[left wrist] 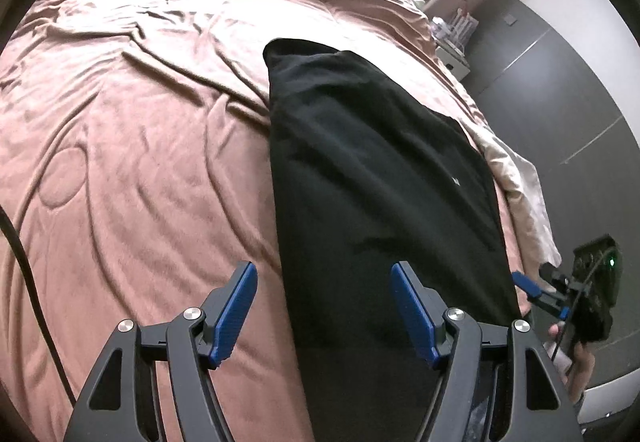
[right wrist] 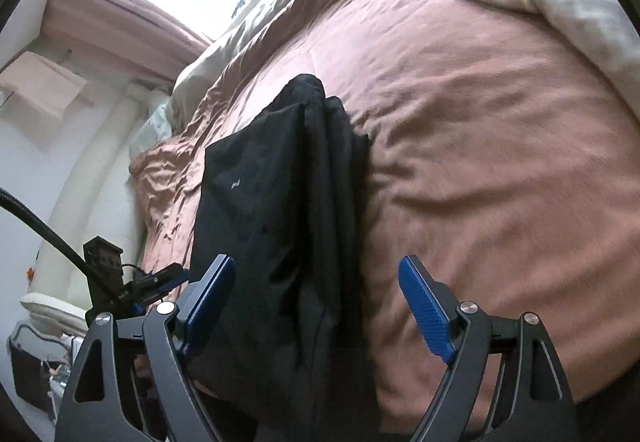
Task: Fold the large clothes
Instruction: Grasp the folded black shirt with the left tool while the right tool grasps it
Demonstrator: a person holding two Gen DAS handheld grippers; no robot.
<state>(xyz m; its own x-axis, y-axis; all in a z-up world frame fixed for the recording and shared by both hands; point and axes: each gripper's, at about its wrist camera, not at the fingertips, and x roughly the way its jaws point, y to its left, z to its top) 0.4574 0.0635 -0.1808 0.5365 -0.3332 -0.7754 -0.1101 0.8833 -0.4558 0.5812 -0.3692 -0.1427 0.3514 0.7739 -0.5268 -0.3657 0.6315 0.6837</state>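
Black fabric sits right under us — both grippers spread wide, nothing held. Left gripper [left wrist: 324,278] straddles the near left edge of the black garment [left wrist: 380,170], w/ one finger over the bed cover [left wrist: 140,146]. Right gripper [right wrist: 316,274] straddles the near right edge. The garment is already narrowed into a long strip, long axis running straight away from us twd the headboard end. We judge the next fold goes lengthwise; both near corners are about equally close.
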